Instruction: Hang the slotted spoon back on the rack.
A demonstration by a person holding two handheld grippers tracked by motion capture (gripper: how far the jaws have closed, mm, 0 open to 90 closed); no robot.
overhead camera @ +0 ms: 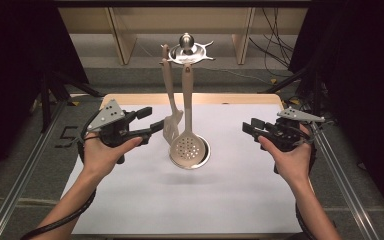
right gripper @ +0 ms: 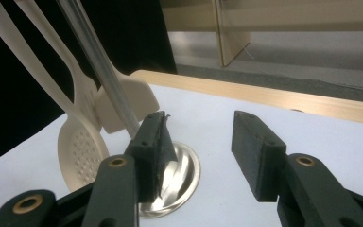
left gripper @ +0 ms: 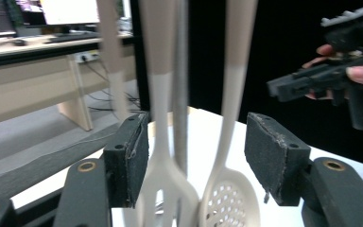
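A metal utensil stand (overhead camera: 187,50) stood at the middle of the white table (overhead camera: 130,200), a little toward the far side, its round base (overhead camera: 205,150) resting on the surface and its pole rising to a hooked top with a ball knob. Two cream utensils hung from the hooks: a slotted spatula (overhead camera: 171,125) on the left and a perforated skimmer spoon (overhead camera: 187,147) just beside it on the right, its bowl hanging low in front of the base.

The left tongs (overhead camera: 149,122) were held by the person's left hand (overhead camera: 102,150) just left of the spatula, pointing toward it. No earlier picture being at hand, I can only say the jaws stood wide. In the left gripper view both hanging utensils and the pole showed in the gap between the pads, the spatula (left gripper: 163,179) near the left pad and the skimmer spoon (left gripper: 229,198) nearer the right, but neither pad pressed on them.

The right tongs (overhead camera: 250,130) sat well apart on the right side of the table, held in the right hand (overhead camera: 290,160), jaws wide with nothing between them. In the right gripper view they pointed past the base (right gripper: 184,175) toward the far edge of the table.
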